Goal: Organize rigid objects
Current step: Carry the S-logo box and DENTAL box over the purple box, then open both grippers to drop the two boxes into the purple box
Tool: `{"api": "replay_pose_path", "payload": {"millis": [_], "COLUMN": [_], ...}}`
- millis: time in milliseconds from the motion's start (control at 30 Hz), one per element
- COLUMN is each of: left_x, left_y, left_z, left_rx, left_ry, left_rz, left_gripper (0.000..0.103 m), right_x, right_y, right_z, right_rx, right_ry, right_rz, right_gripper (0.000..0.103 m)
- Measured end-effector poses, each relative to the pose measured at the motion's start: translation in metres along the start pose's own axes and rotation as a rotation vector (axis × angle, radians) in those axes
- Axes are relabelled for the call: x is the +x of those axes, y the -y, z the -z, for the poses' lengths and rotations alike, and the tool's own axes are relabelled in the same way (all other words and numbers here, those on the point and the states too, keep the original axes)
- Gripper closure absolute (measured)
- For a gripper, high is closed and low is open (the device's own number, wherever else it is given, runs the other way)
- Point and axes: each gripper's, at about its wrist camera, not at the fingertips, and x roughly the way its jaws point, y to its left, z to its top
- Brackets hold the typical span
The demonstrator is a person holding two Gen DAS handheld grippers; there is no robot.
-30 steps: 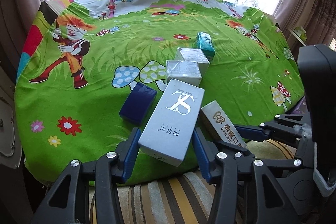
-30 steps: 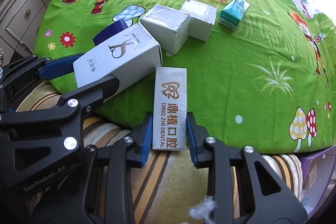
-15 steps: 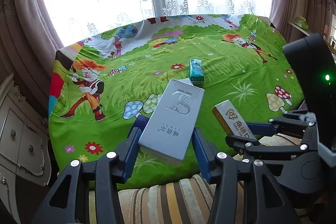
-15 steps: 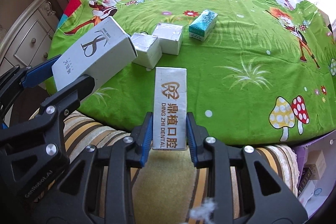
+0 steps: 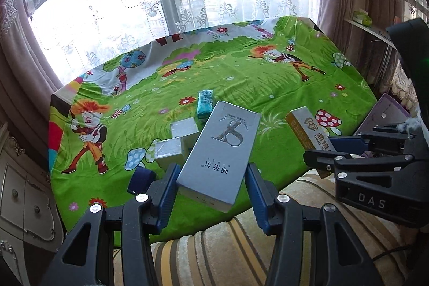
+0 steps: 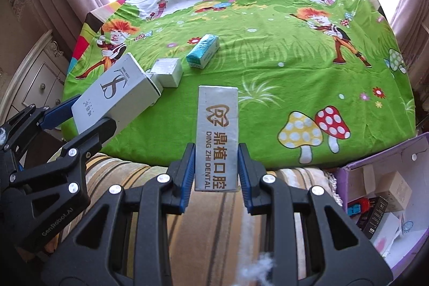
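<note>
My left gripper [image 5: 211, 186] is shut on a tall grey box with a silver logo [image 5: 222, 149], held up in the air above the near edge of the green cartoon tablecloth [image 5: 268, 82]. My right gripper [image 6: 215, 168] is shut on a narrow white dental box with gold lettering [image 6: 217, 130], also lifted off the table. Each held box shows in the other view: the grey box [image 6: 118, 93] at left, the dental box [image 5: 308, 130] at right. On the cloth lie two small silver-white boxes [image 5: 177, 141], a teal box [image 5: 205, 102] and a dark blue box [image 5: 140, 180].
A purple open bin [image 6: 386, 195] holding several small items stands off the table's right near corner. A striped cushion [image 6: 214, 219] lies below both grippers. A white cabinet with drawers [image 5: 18, 203] stands at the left. Curtains and a bright window back the table.
Both grippers have risen and pulled back from the table with their boxes, so the table looks smaller and farther. The window and the purple bin have come into view.
</note>
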Motion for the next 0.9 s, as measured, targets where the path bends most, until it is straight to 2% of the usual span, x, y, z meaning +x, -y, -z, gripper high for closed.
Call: {"api": "replay_pose_path", "payload": {"millis": [133,300,400,500,700,900], "left_x": [-0.001,0.006,0.01,0.014,0.022,0.028], "left_y": [0.032,0.074,0.099,0.124,0.165,0.191], "left_z": [-0.013,-0.024,-0.031,-0.036,-0.041,-0.039], "left_rx": [0.034,0.053,0.047,0.03,-0.01,0.001], "left_ry": [0.008,-0.02,-0.049,-0.082,-0.152,-0.201], "left_rz": [0.069,0.177,0.275,0.371,0.54,0.595], "left_gripper": [0.053,0.053,0.053,0.053,0.052,0.052], "right_x": [-0.016,-0.038,-0.053,-0.067,-0.087,-0.1], "right_y": [0.031,0.073,0.101,0.13,0.19,0.232], "right_z": [0.008,0.022,0.03,0.04,0.062,0.084], "right_rx": [0.051,0.118,0.167,0.205,0.303,0.385], "right_ry": [0.015,0.046,0.068,0.085,0.087,0.079], "right_rz": [0.01,0.048,0.078,0.148,0.234,0.295], "right_gripper": [0.069,0.069,0.069,0.068,0.068,0.068]}}
